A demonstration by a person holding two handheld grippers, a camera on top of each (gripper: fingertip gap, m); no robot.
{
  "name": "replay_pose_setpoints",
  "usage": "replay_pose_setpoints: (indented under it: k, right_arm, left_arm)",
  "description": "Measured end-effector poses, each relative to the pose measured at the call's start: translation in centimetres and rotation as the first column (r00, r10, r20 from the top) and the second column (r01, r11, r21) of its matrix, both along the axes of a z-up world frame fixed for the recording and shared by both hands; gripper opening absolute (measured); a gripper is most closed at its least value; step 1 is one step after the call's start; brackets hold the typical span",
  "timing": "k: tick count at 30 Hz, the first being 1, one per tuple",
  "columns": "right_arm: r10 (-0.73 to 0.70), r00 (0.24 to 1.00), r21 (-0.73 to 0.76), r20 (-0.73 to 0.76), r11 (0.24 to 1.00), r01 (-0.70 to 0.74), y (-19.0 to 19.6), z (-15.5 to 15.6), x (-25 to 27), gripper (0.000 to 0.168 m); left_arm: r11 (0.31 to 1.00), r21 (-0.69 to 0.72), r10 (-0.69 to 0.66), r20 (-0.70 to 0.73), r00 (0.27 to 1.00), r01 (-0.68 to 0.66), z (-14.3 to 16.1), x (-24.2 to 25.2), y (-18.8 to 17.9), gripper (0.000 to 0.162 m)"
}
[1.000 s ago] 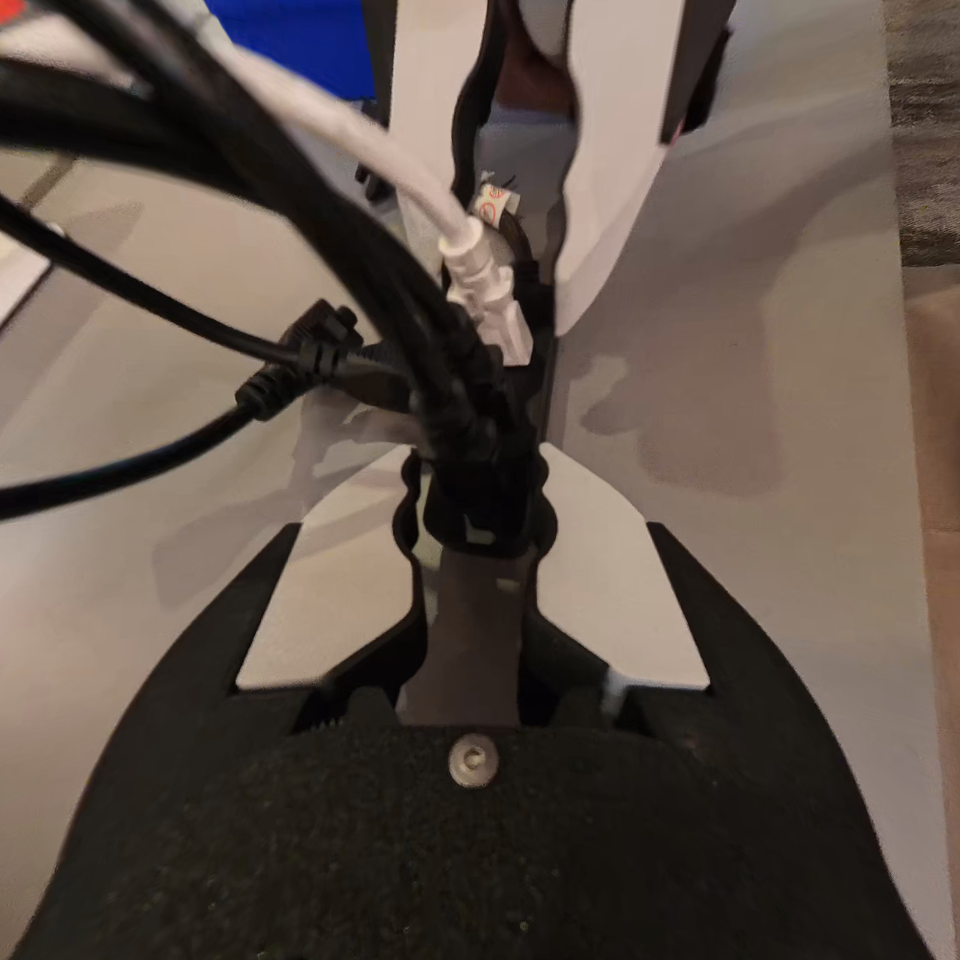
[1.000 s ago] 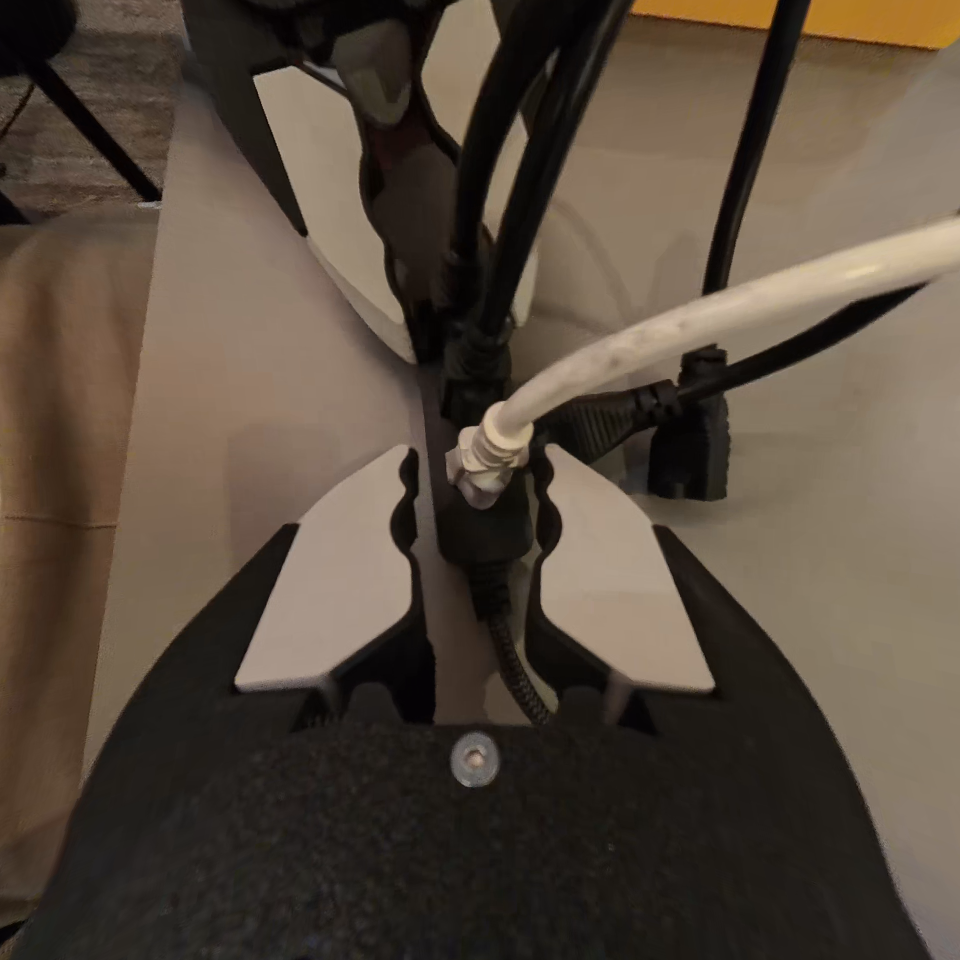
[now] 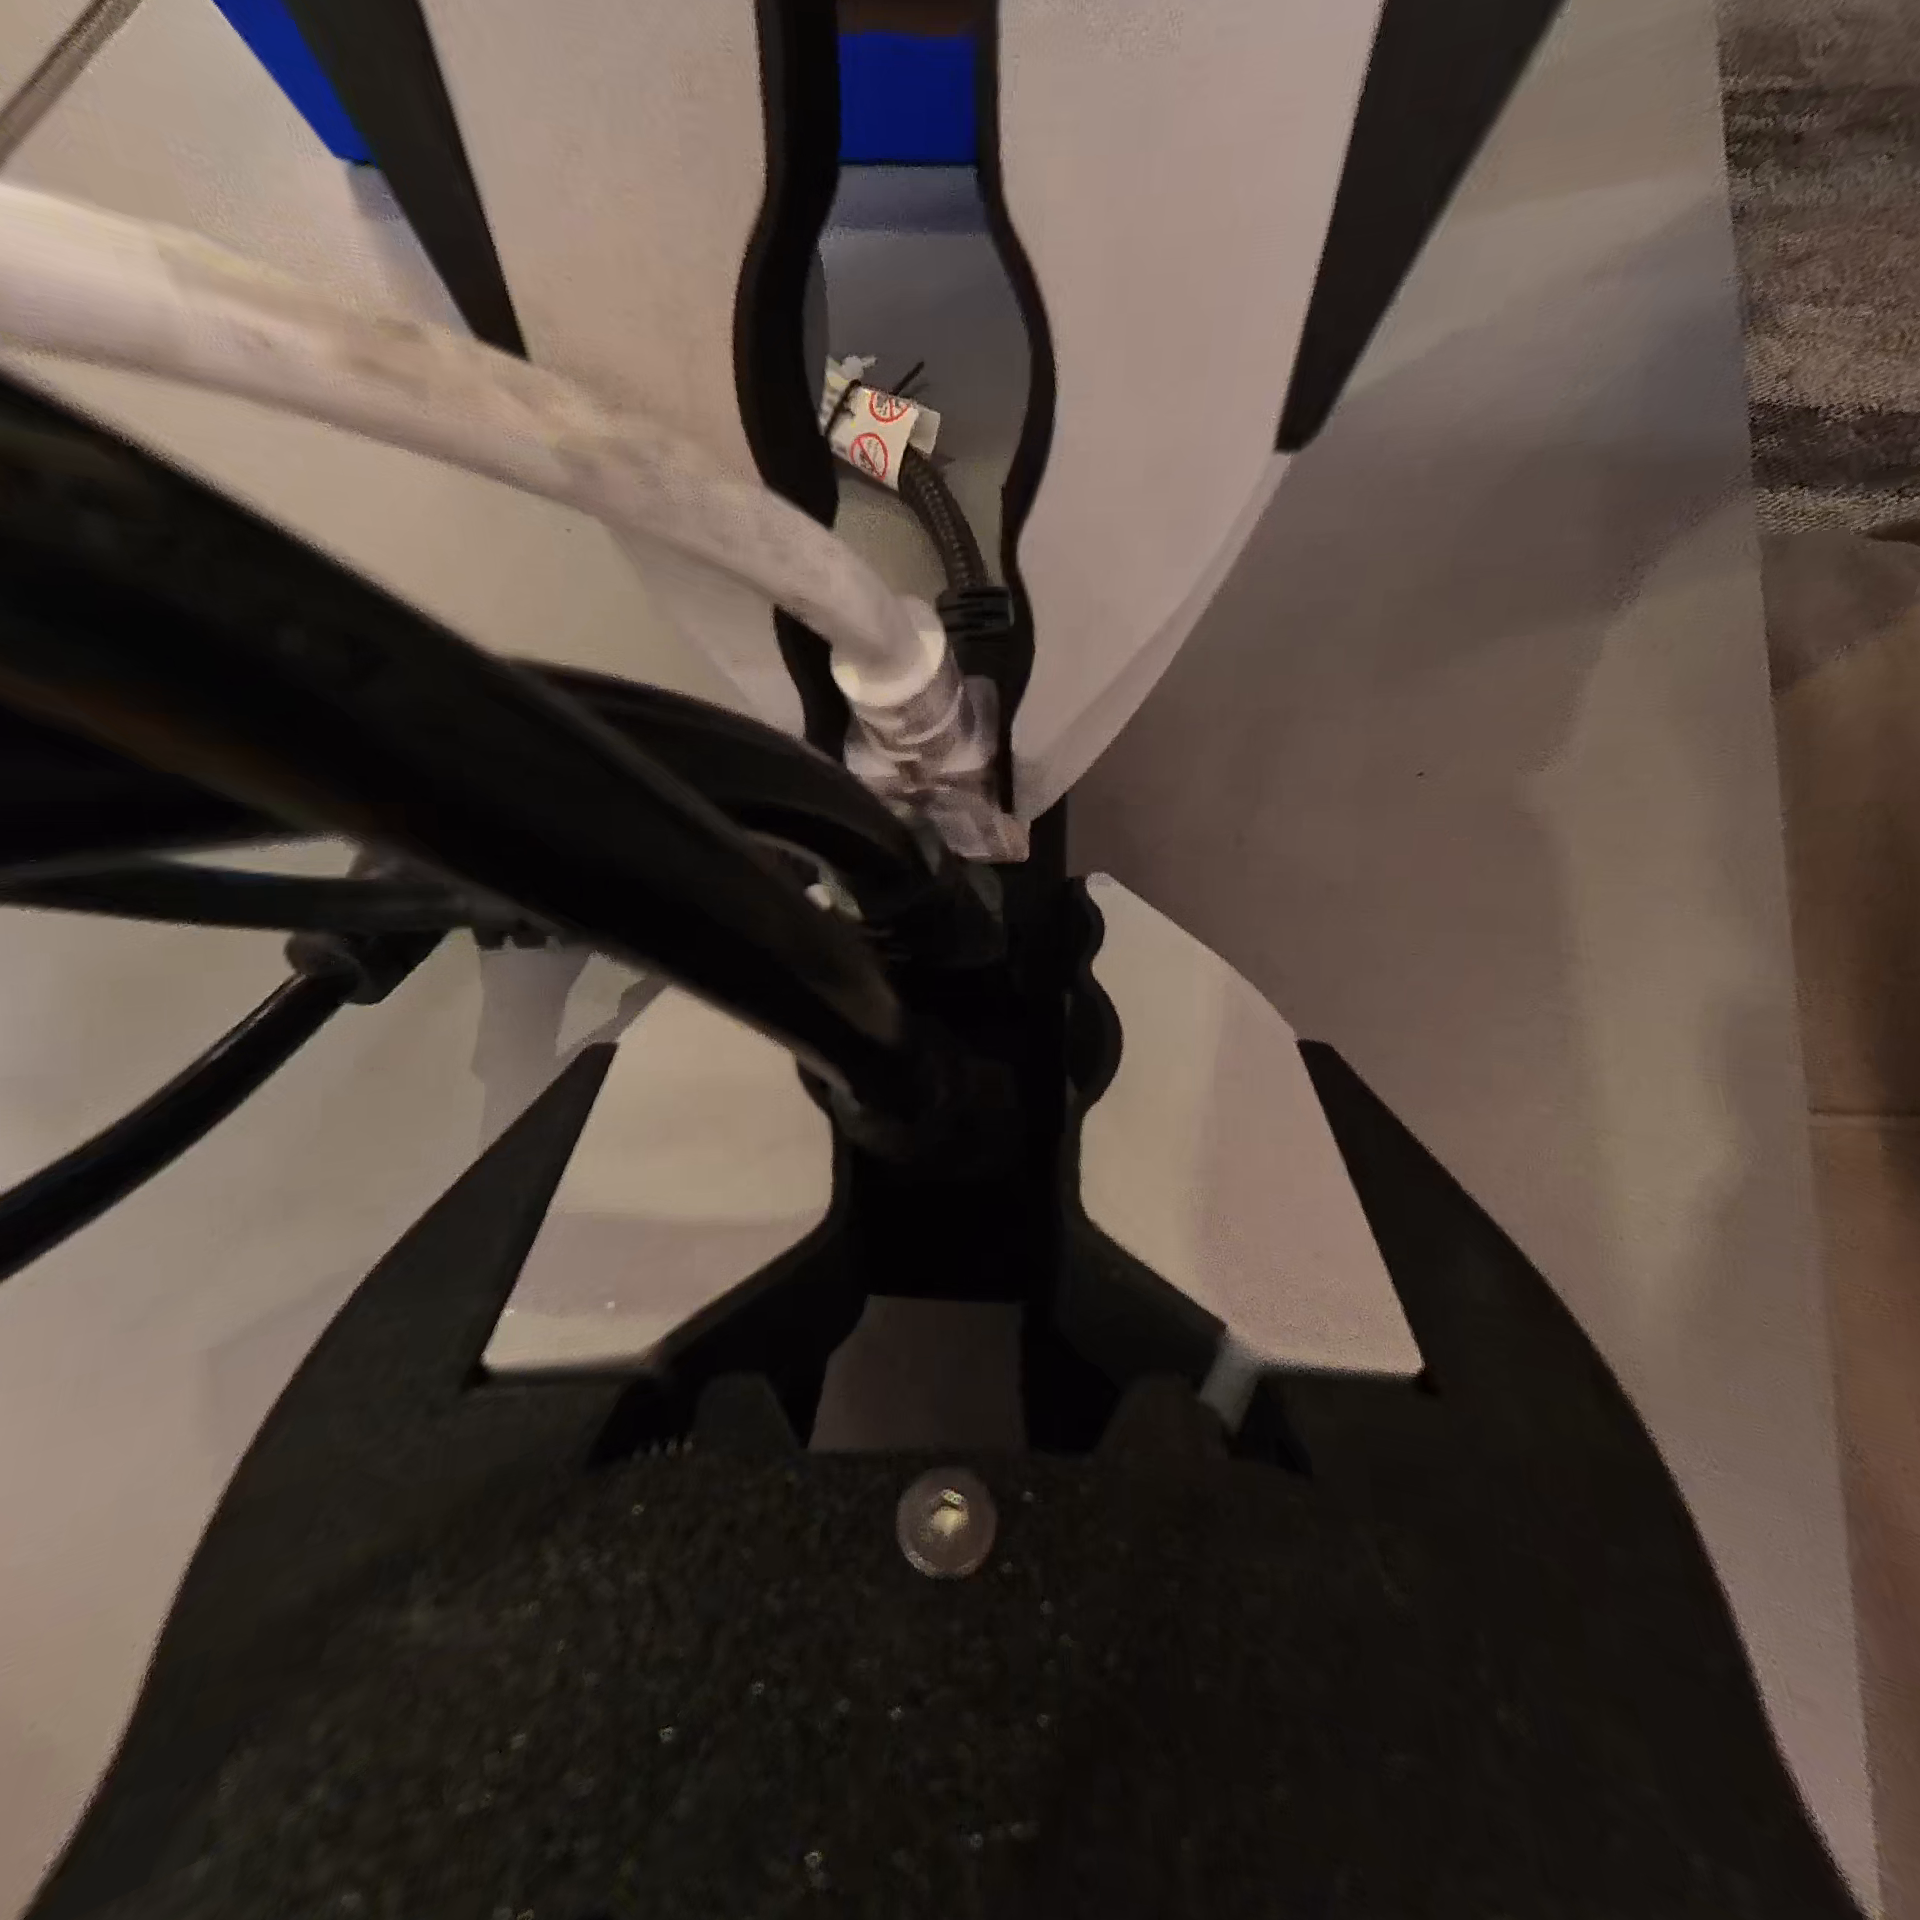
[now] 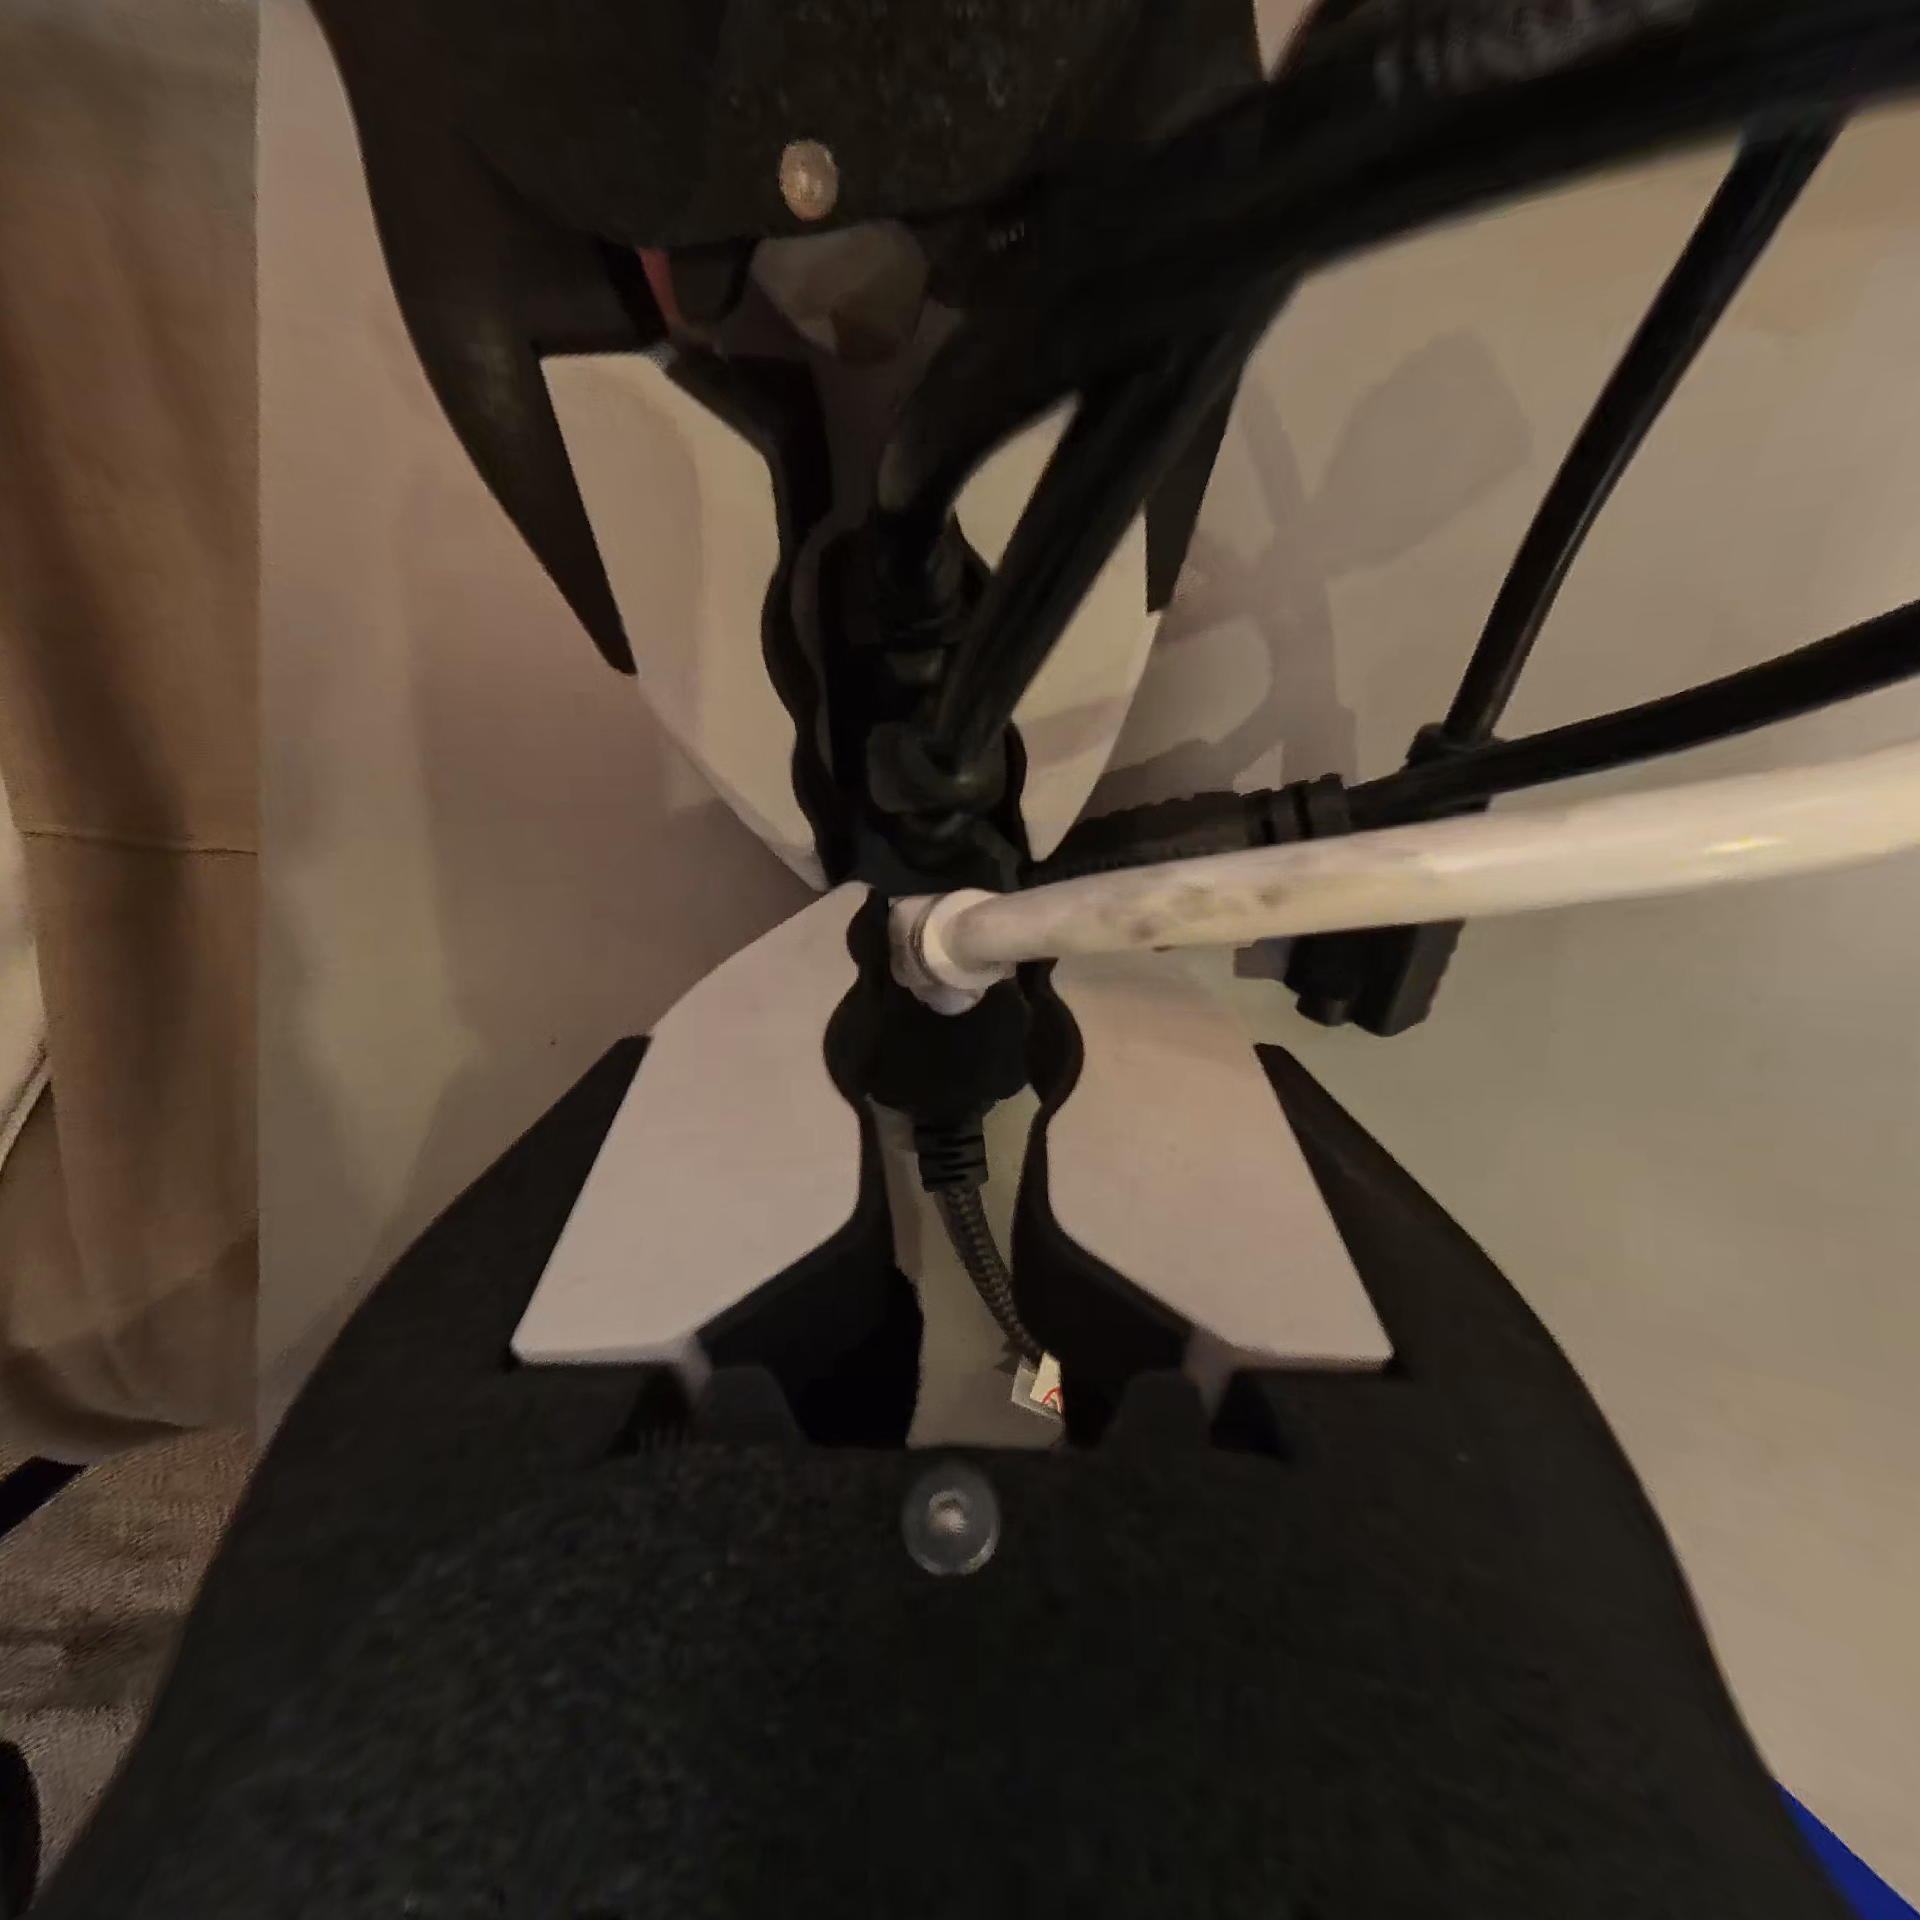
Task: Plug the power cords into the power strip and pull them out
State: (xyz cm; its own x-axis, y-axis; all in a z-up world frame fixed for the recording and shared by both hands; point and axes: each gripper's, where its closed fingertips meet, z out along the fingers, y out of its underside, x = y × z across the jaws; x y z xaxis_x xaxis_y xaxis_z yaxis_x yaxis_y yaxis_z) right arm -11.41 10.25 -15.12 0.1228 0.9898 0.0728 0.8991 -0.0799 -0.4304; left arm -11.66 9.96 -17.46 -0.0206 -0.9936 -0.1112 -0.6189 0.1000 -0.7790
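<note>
Both claws meet tip to tip over the power strip.
My left claw (image 3: 971, 1049) clamps its black end; my right claw (image 4: 940, 1029) pinches the other end beside the white cord (image 4: 1455, 862), above the tabletop (image 4: 1662, 1247).

**Count of cords, grippers and strip**

Two hand-held grippers meet tip to tip: the left hand-held gripper (image 3: 966, 1039) and the right hand-held gripper (image 4: 940, 997). One black power strip (image 3: 1039, 1039) sits between them. One white cord (image 4: 1455, 862) shows. At least three black cords (image 4: 1621, 468) show; the tangle hides an exact number. One braided cable (image 4: 982, 1268) carries one small tag (image 4: 1044, 1387).
</note>
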Motion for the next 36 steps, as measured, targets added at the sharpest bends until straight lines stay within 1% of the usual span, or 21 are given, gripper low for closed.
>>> replay_pose_setpoints:
  k: [2, 3, 7, 9, 13, 17, 21, 26, 30, 36]
  right_arm:
    - [0.002, 0.998, 0.034, 0.062, 0.999, -0.004, 0.03, -0.02, 0.01, 0.023]
    - [0.005, 0.998, 0.037, 0.063, 0.999, -0.008, 0.01, -0.01, 0.04, 0.023]
    - [0.002, 1.000, 0.005, -0.031, 1.000, -0.002, -0.14, 0.04, 0.34, 0.024]
    - [0.001, 0.999, 0.003, -0.038, 1.000, -0.001, -0.25, 0.04, 0.27, 0.024]
    - [0.010, 0.998, 0.041, 0.055, 0.999, -0.013, -0.03, 0.00, -0.02, 0.023]
    - [0.006, 1.000, 0.003, -0.029, 1.000, -0.006, -0.08, 0.04, 0.21, 0.024]
    - [0.002, 1.000, 0.033, 0.021, 0.999, -0.002, -0.07, 0.02, -0.02, 0.023]
    - [-0.014, 0.998, -0.008, -0.060, 1.000, 0.014, -0.29, 0.04, 0.19, 0.024]
    - [-0.037, 0.998, 0.028, -0.046, 0.999, 0.038, -0.19, 0.03, -0.11, 0.024]
    - [-0.044, 0.997, 0.055, -0.069, 0.997, 0.048, -0.07, 0.05, -0.34, 0.024]
  left_arm:
    - [1.000, 0.003, -0.004, -0.001, 1.000, 0.004, -0.01, 0.00, 0.02, 0.038]
    - [1.000, 0.004, -0.004, 0.002, 1.000, 0.004, -0.01, -0.01, 0.00, 0.039]
    - [1.000, 0.007, -0.016, 0.007, 1.000, 0.015, -0.02, -0.09, -0.08, 0.039]
    - [1.000, 0.005, -0.015, 0.004, 1.000, 0.015, -0.02, -0.07, -0.15, 0.039]
    - [1.000, 0.001, -0.011, -0.002, 1.000, 0.011, -0.02, -0.07, 0.00, 0.039]
    - [1.000, 0.000, -0.013, 0.004, 1.000, 0.013, -0.03, -0.13, 0.00, 0.039]
    - [1.000, -0.008, -0.017, 0.005, 1.000, 0.017, -0.02, -0.16, -0.03, 0.039]
    - [1.000, -0.019, -0.016, 0.024, 1.000, 0.016, 0.00, -0.14, -0.20, 0.039]
    - [0.999, -0.037, -0.012, 0.023, 1.000, 0.013, 0.03, -0.27, -0.15, 0.039]
    - [0.999, -0.040, -0.006, 0.001, 1.000, 0.006, 0.00, -0.27, -0.16, 0.039]
